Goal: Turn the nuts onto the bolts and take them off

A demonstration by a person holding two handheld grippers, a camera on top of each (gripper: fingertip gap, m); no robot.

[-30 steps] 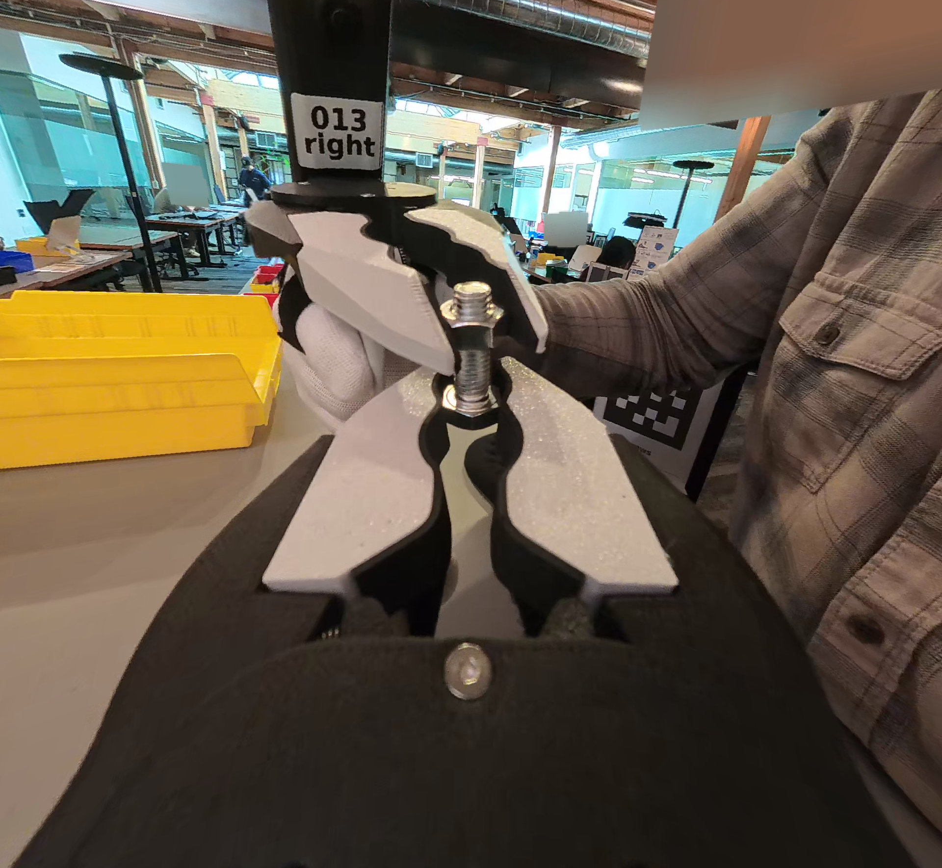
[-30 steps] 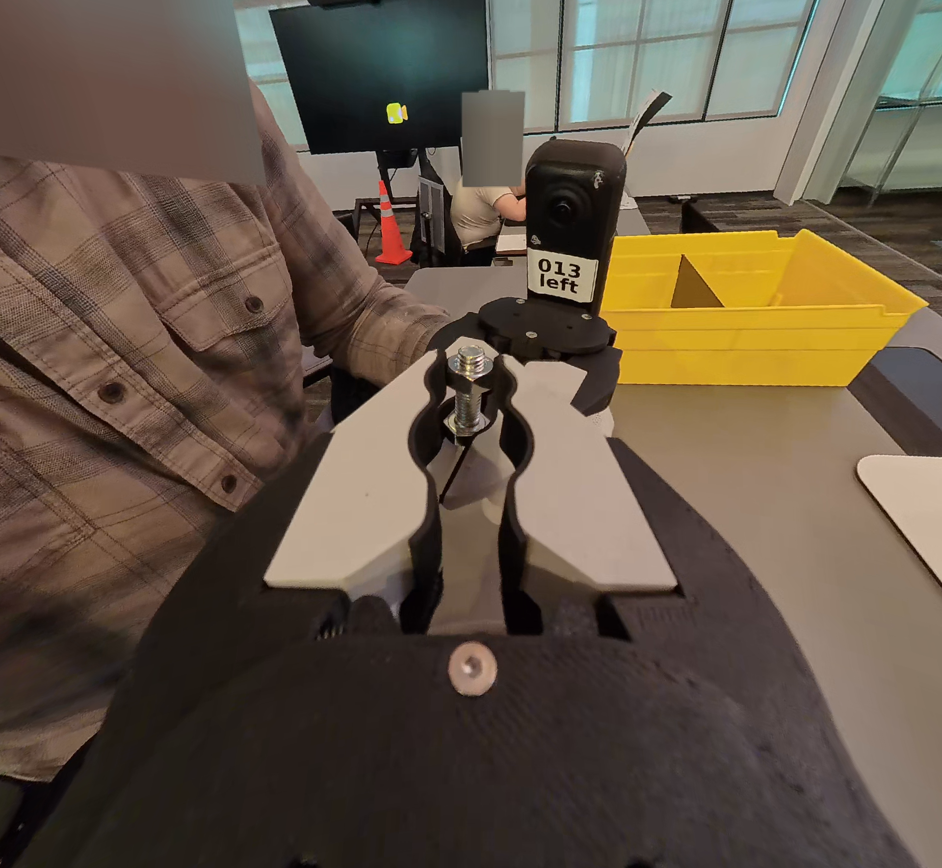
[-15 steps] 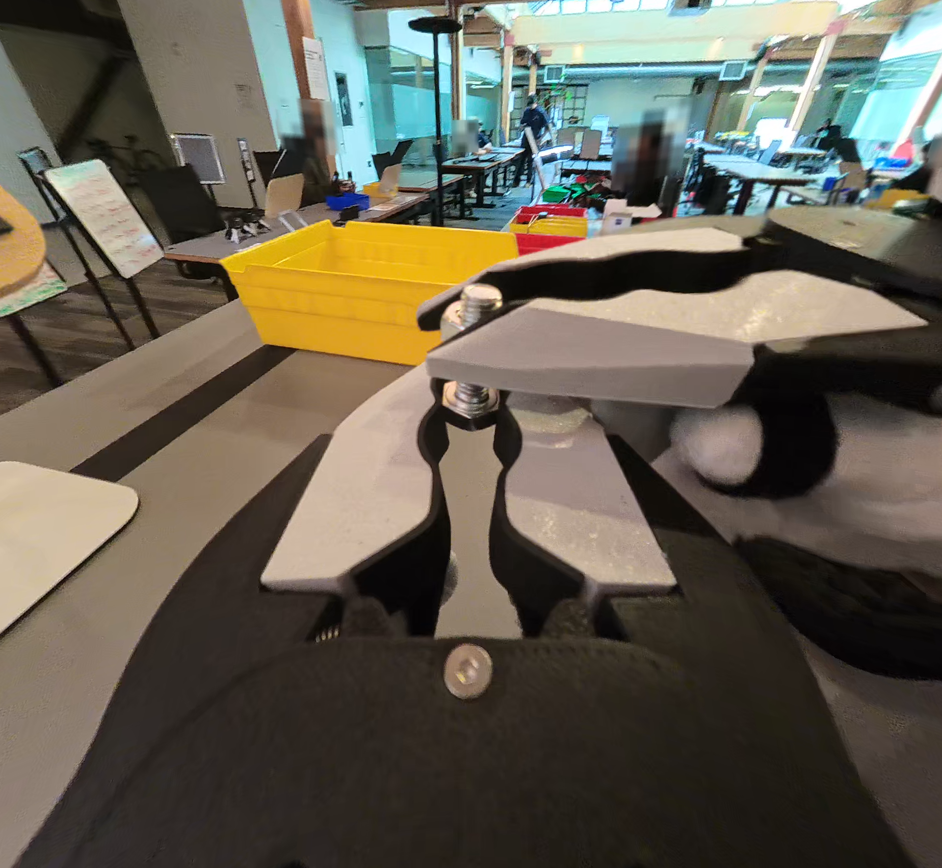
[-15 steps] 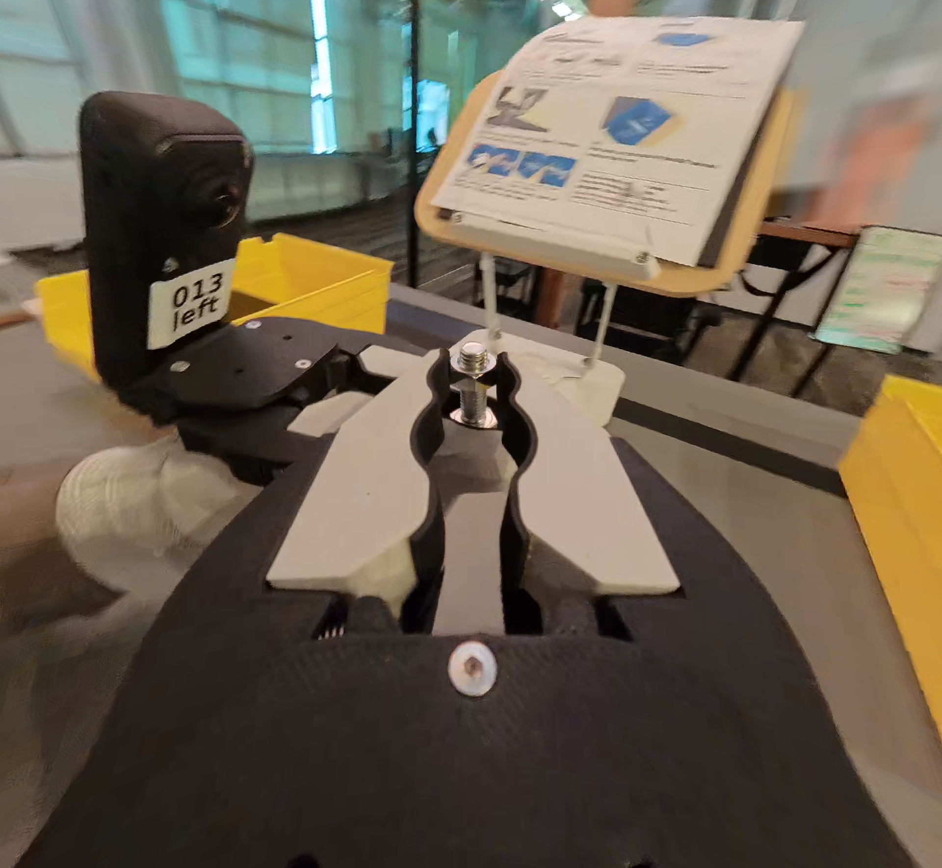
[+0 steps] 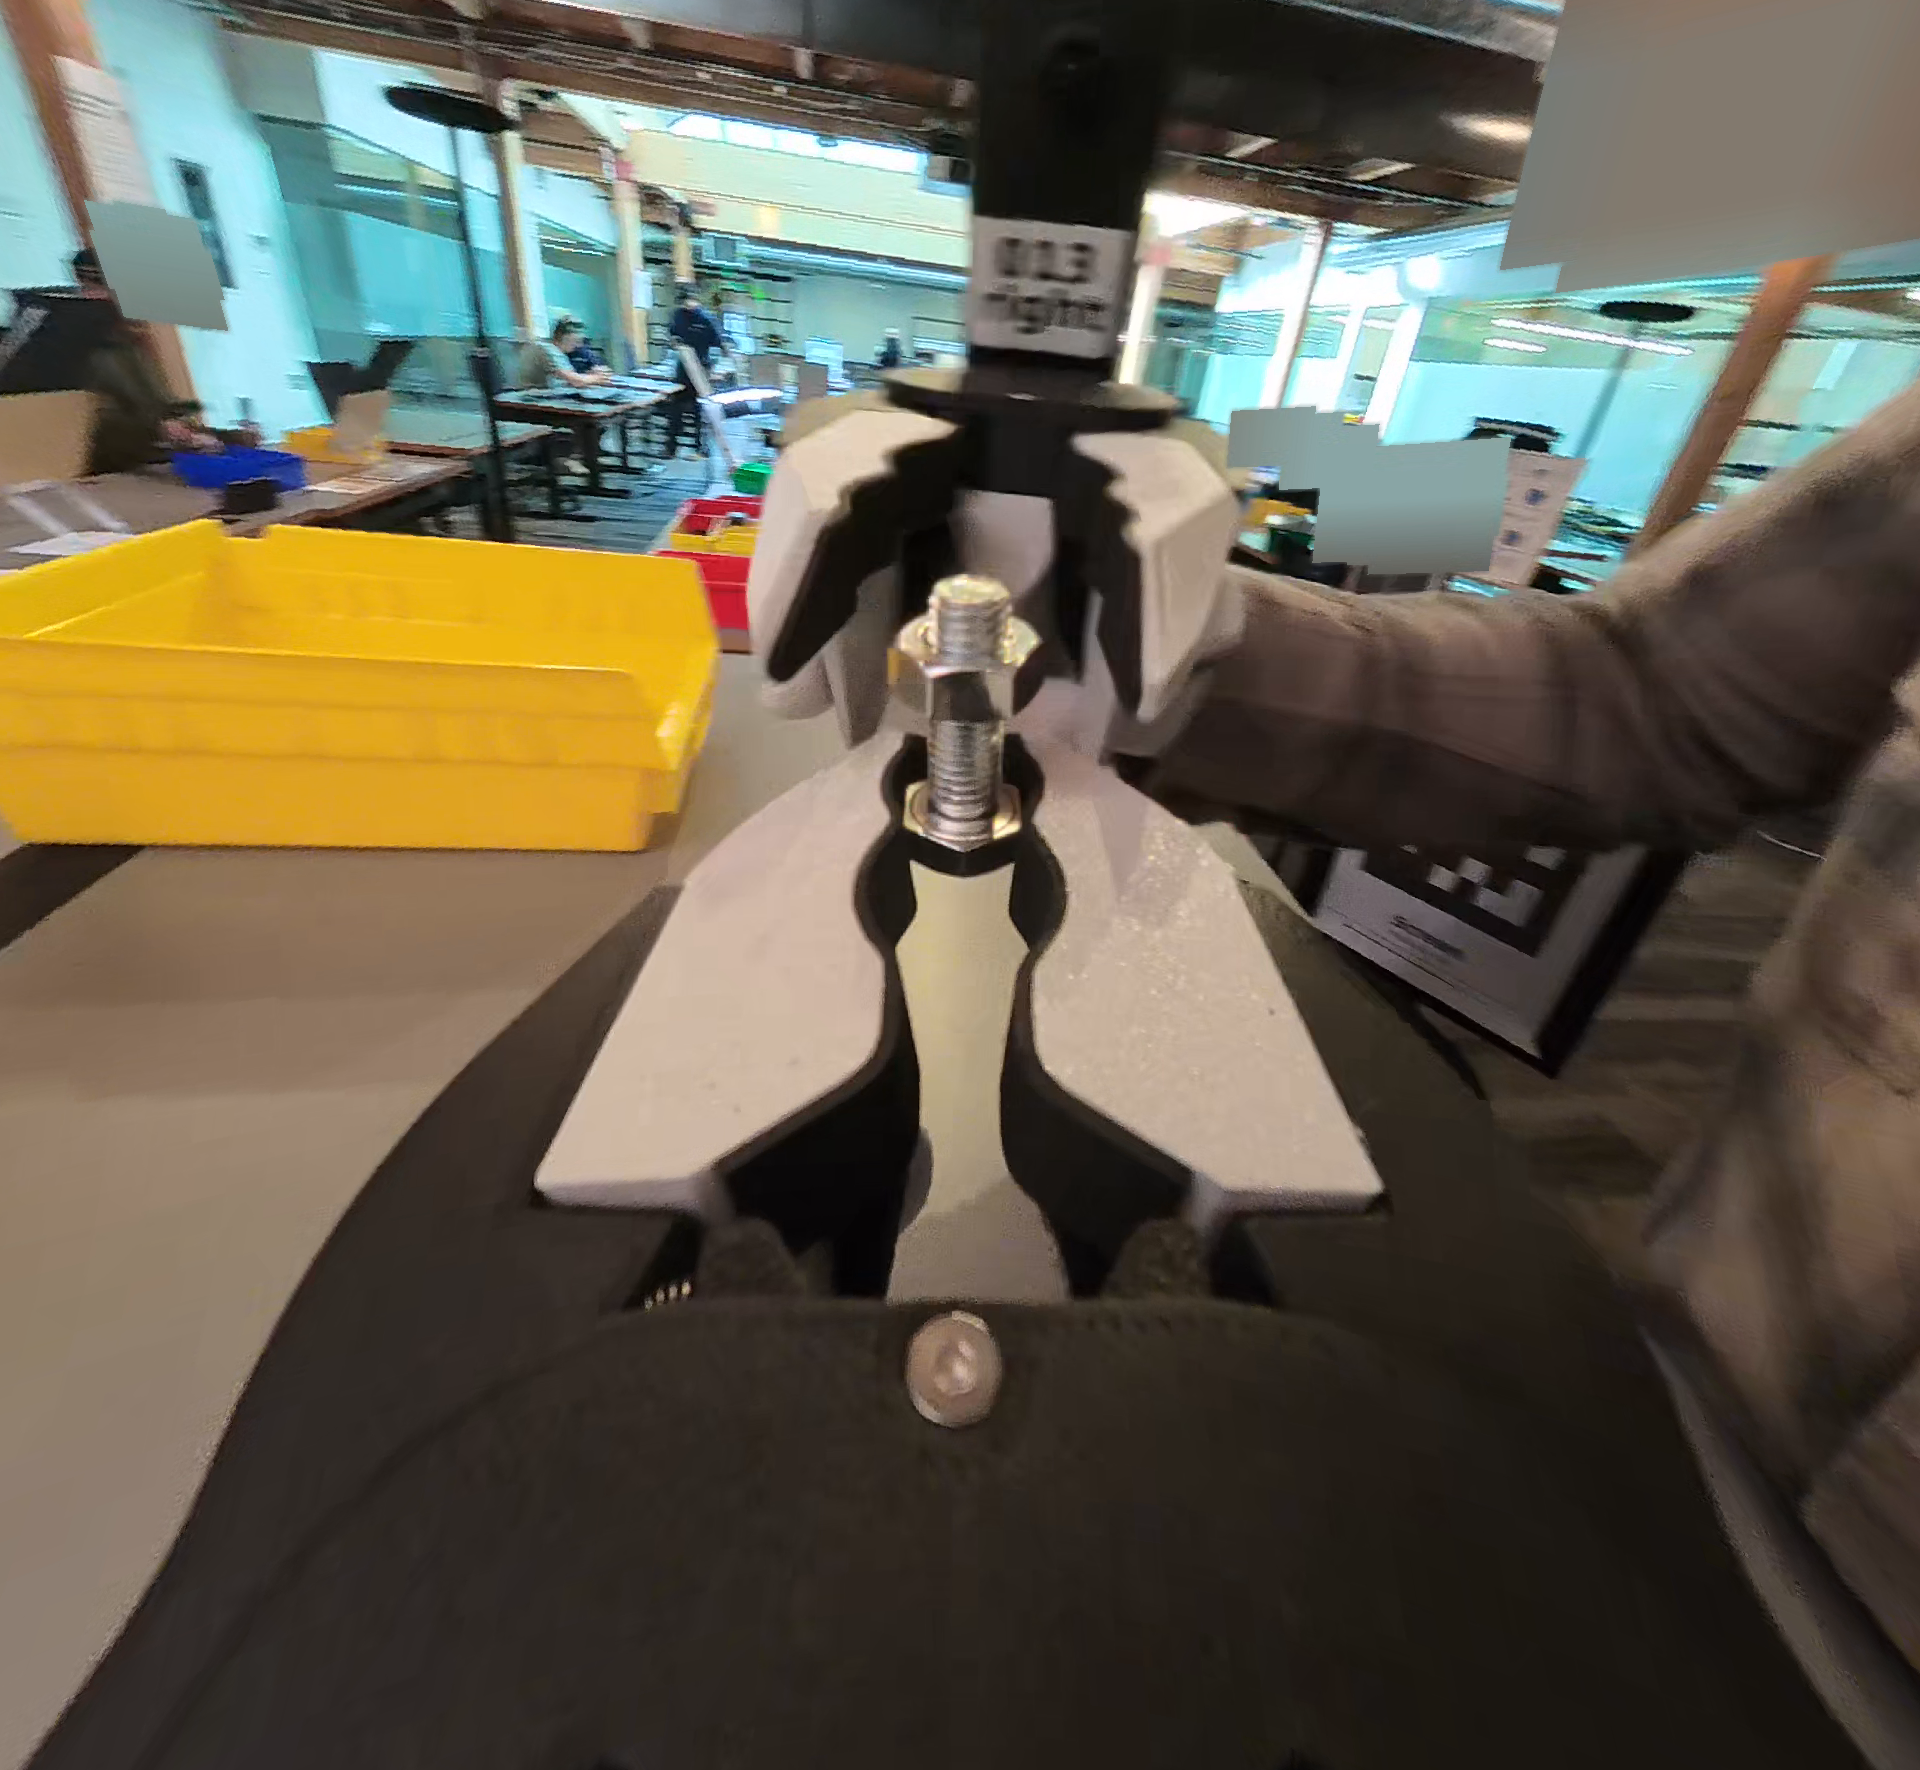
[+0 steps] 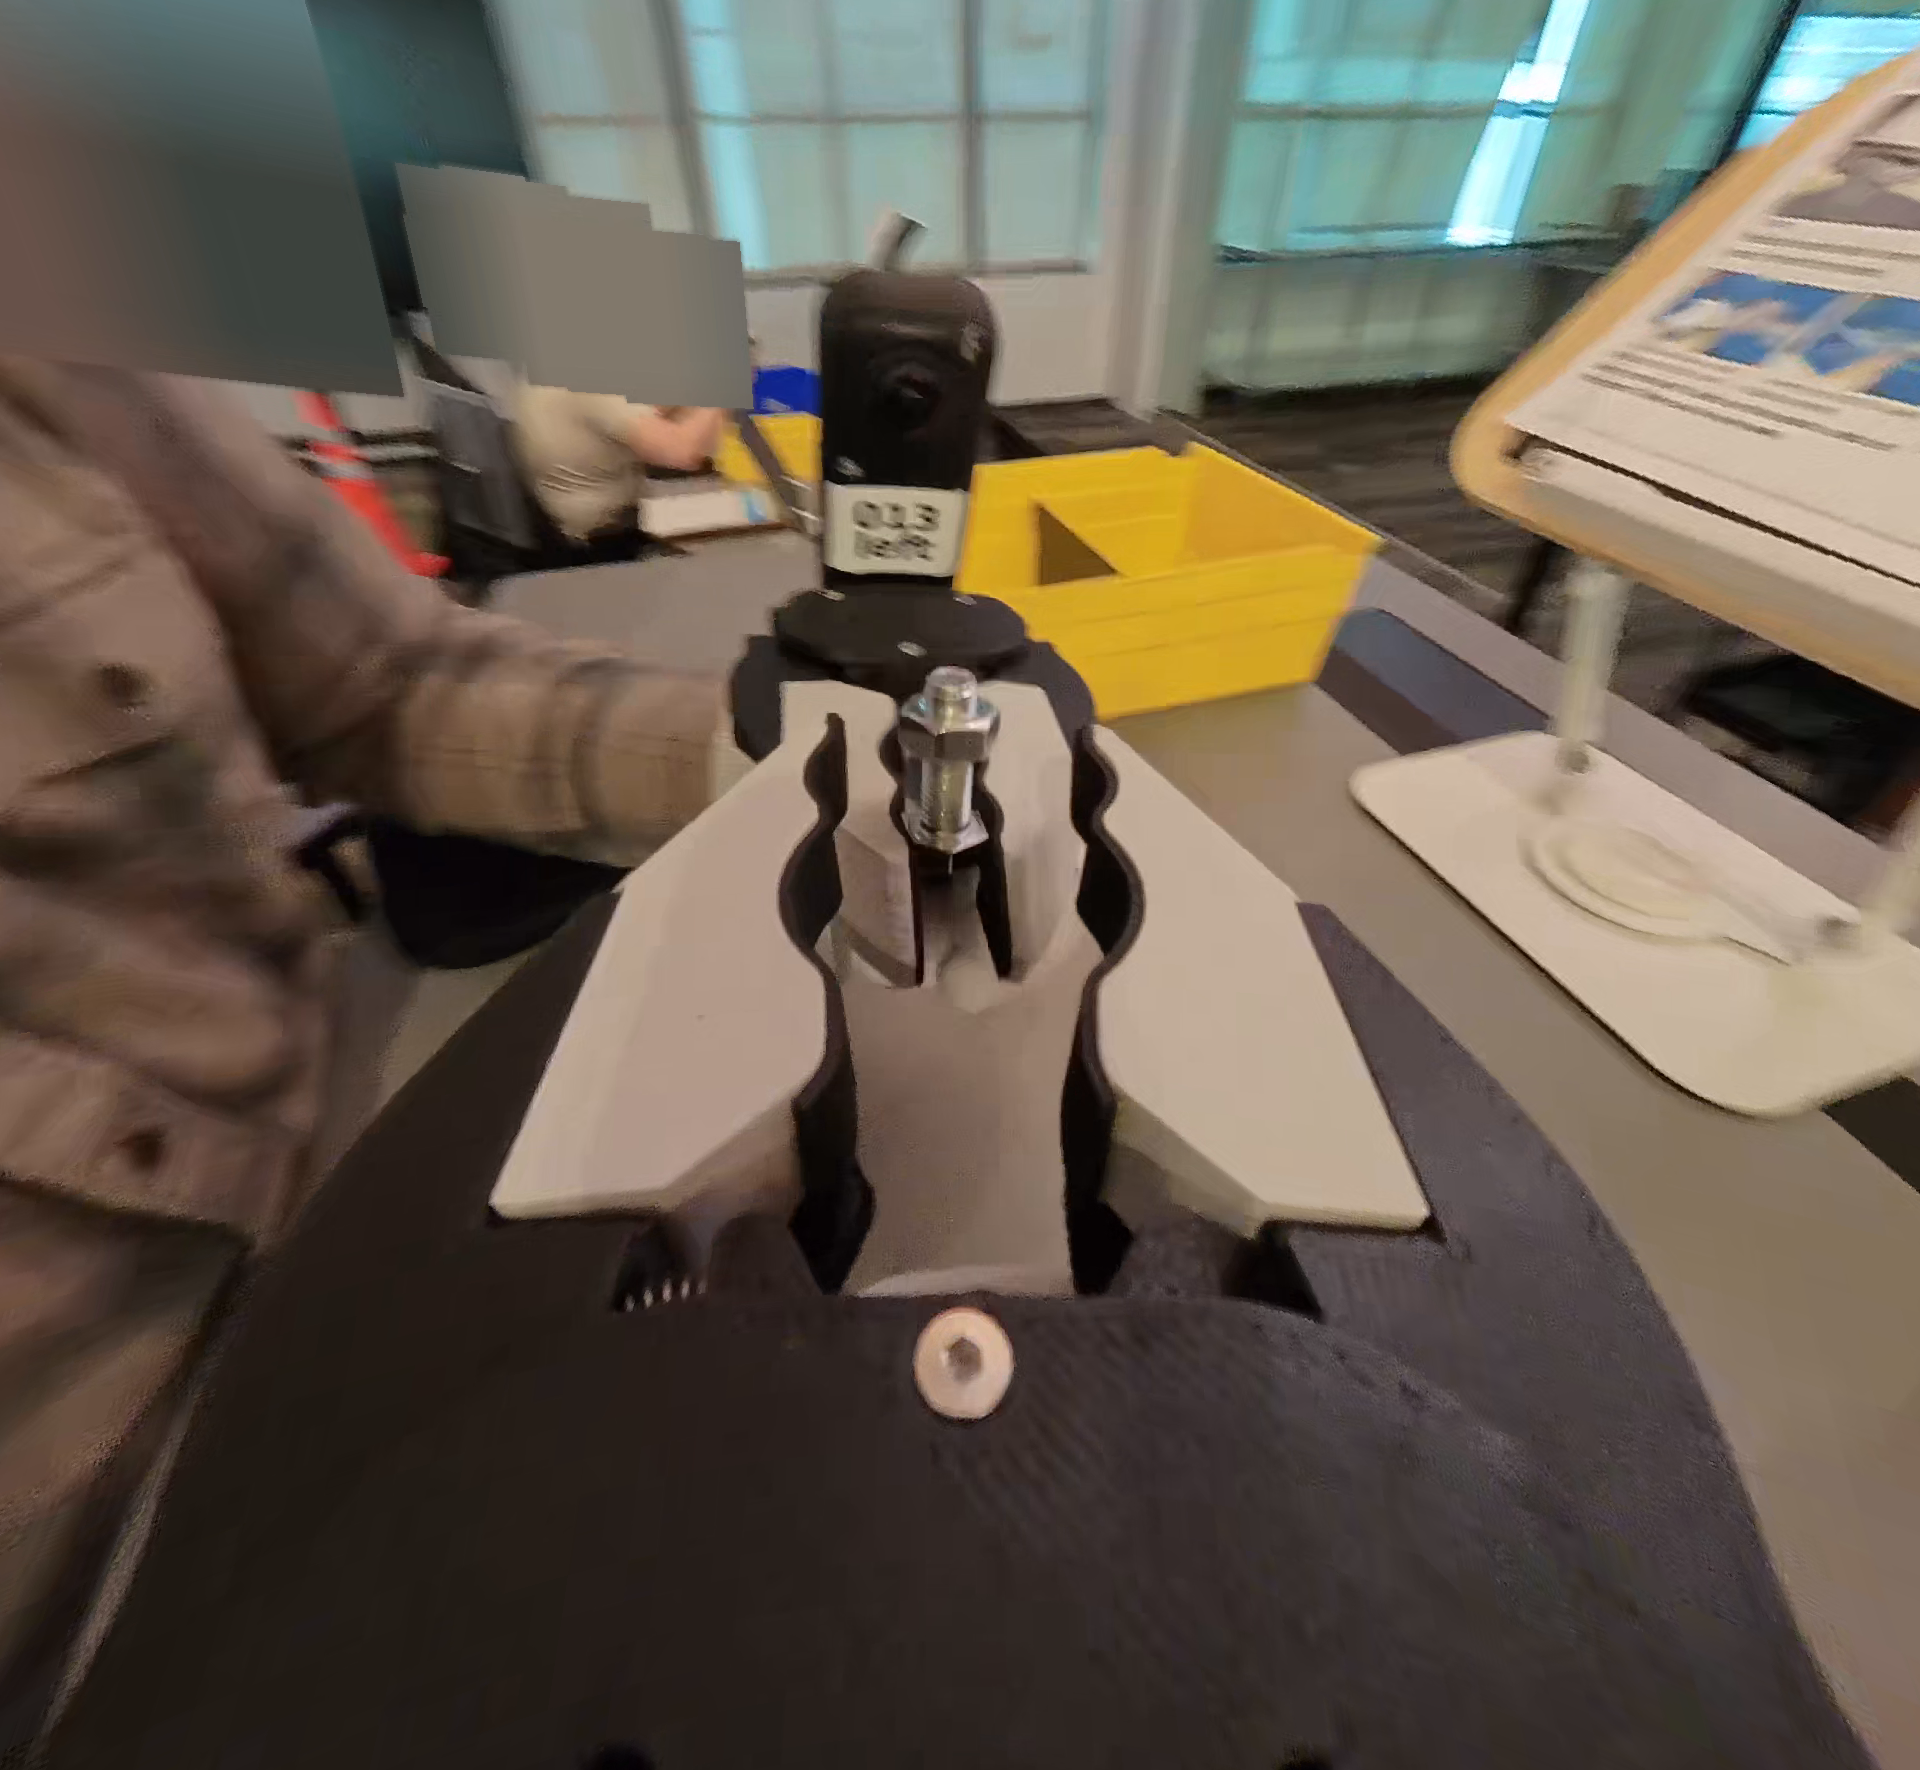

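Note:
A silver bolt (image 5: 961, 744) stands upright, threads up, with a hex nut (image 5: 966, 655) near its top end. My left gripper (image 5: 961, 790) is shut on the bolt's head. My right gripper (image 5: 987, 640) faces it from beyond, with its jaws spread wide on either side of the nut and not touching it. In the right wrist view the nut (image 6: 945, 733) and the bolt (image 6: 940, 785) stand between my right gripper's (image 6: 951, 731) open fingers. The left gripper (image 6: 940, 853) holds the bolt from the far side.
A yellow bin (image 5: 343, 681) stands on the grey table (image 5: 208, 993) at the left; it also shows in the right wrist view (image 6: 1174, 577). A document stand with a white base (image 6: 1662, 941) is at the right. A person's plaid sleeve (image 5: 1507, 660) and a black-and-white marker board (image 5: 1475, 910) are close by. Tip to tip, the grippers are about 4 cm apart. Both grippers' tips are roughly 40 cm from the white base (image 6: 1662, 941).
My right gripper was shut on the nut and swung round with it. It has now opened, let go of the nut and swung back to face the left gripper.

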